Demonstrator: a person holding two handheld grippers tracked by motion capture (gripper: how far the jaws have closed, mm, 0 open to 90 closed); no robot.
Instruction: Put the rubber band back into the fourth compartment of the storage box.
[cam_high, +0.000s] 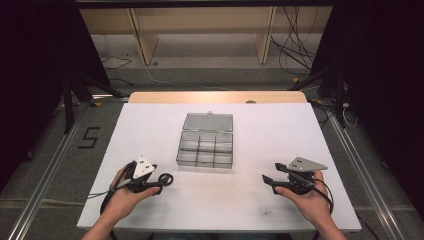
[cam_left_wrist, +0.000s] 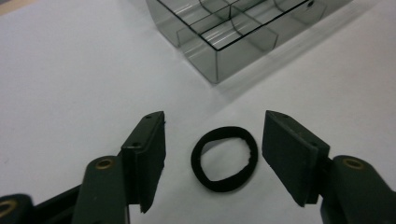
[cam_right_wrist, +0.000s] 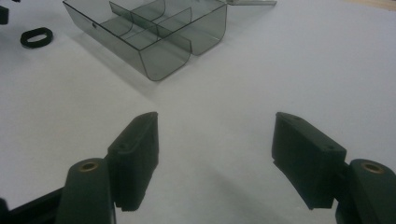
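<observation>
A clear grey plastic compartment box (cam_high: 205, 148) sits open at the table's centre, its lid (cam_high: 208, 121) laid back; the compartments look empty. A black elastic ring (cam_left_wrist: 224, 158) lies flat on the white table, between the jaws of my left gripper (cam_left_wrist: 212, 154), which is open and not touching it. In the high view the ring (cam_high: 166, 179) lies just right of the left gripper (cam_high: 152, 182). My right gripper (cam_right_wrist: 215, 158) is open over bare table at front right, with nothing between its jaws. The box (cam_right_wrist: 149, 32) and ring (cam_right_wrist: 36, 37) lie farther off in the right gripper view.
The white table top (cam_high: 260, 130) has a wooden strip along its far edge (cam_high: 217, 97). Beyond it stand wooden shelving (cam_high: 200, 30) and loose cables on the floor (cam_high: 295, 50). Black stands flank both sides.
</observation>
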